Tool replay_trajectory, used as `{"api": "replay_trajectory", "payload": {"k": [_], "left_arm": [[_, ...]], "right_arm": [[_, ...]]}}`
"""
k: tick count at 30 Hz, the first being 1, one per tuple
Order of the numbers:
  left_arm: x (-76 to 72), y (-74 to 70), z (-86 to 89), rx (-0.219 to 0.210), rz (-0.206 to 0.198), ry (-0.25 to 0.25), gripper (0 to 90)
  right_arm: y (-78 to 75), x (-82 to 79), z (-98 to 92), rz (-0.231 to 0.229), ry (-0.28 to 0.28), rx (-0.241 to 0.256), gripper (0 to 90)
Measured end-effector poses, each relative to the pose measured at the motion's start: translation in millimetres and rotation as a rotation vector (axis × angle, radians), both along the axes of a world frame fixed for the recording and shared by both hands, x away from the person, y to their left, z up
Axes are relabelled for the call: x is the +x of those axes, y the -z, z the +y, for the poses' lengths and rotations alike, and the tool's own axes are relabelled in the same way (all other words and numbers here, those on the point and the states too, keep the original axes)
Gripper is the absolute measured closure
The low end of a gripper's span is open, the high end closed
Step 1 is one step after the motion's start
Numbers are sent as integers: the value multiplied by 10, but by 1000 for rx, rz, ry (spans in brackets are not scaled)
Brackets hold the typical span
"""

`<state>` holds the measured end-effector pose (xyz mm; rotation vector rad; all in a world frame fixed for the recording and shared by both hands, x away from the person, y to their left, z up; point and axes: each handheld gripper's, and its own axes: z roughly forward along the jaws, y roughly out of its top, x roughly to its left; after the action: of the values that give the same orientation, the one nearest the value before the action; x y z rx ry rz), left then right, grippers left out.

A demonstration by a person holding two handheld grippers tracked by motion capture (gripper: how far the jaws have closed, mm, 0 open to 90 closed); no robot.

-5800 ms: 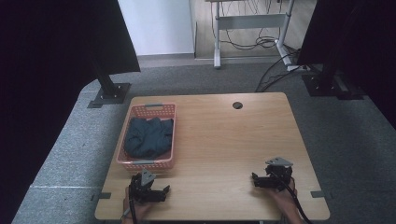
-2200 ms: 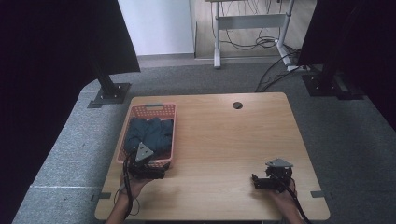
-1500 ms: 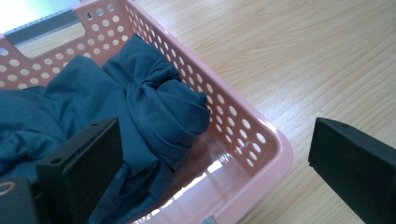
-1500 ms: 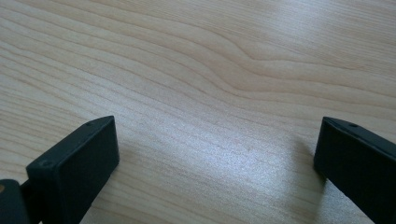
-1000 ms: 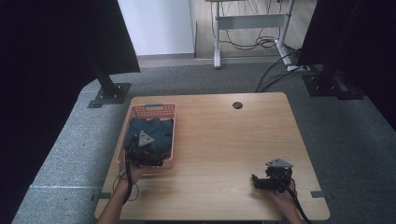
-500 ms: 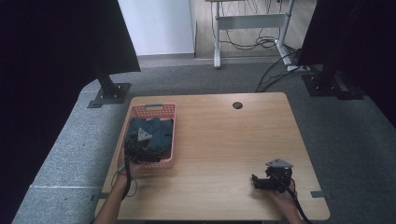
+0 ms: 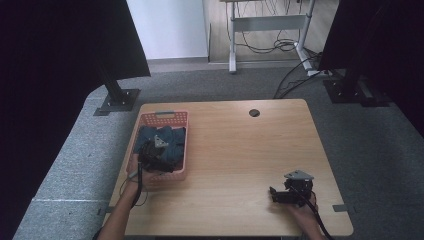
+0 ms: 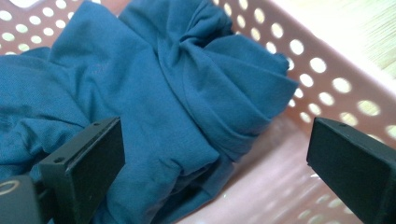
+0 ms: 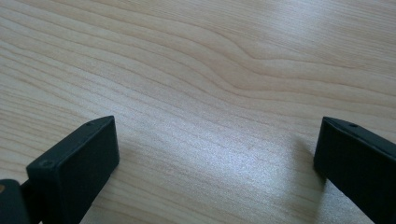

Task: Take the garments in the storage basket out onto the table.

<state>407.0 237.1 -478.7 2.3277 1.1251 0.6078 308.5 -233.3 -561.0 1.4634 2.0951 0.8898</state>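
A pink perforated basket (image 7: 165,118) stands at the table's left side with crumpled blue cloth (image 7: 172,142) inside. My left gripper (image 7: 152,159) hangs over the basket's near end, open. In the left gripper view the blue cloth (image 8: 154,98) lies between and beyond the wide-apart jaws, with the basket wall (image 8: 327,84) at the right. Nothing is held. My right gripper (image 7: 287,192) rests low at the table's front right, open, with bare wood (image 9: 210,93) between its jaws.
The wooden table (image 7: 240,160) has a round cable hole (image 7: 254,113) near its far edge. Black stands (image 7: 117,97) and cables (image 7: 295,75) sit on the grey floor beyond the table. A white desk frame (image 7: 265,22) stands farther back.
My left gripper moved from the table's front edge forward over the basket and now sits low above the cloth. The right gripper has stayed in place.
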Motion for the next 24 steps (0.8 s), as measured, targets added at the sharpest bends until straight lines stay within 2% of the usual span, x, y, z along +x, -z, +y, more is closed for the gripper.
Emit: {"api": "replay_trajectory", "payload": {"k": [5,8,10,15,20,23,24], "left_arm": [[48,23,-16,14,16,6,42],[78,31,-23,39,34,7,43],[100,35,-19,41,50,8,44],[132,37,-28,63,62,17,44],[156,-5,-62,112,72,33,49],[162,-44,-86,127,66,44,47],[165,-61,-108,151,61,53,46]], "right_arm": [[0,-1,0,0,0,0,0],[0,-1,0,0,0,0,0],[-1,-2,0,1,0,0,0],[-1,-2,0,1,0,0,0],[-1,-3,0,1,1,0,0],[-1,-3,0,1,1,0,0],[-1,-3,0,1,1,0,0]]}}
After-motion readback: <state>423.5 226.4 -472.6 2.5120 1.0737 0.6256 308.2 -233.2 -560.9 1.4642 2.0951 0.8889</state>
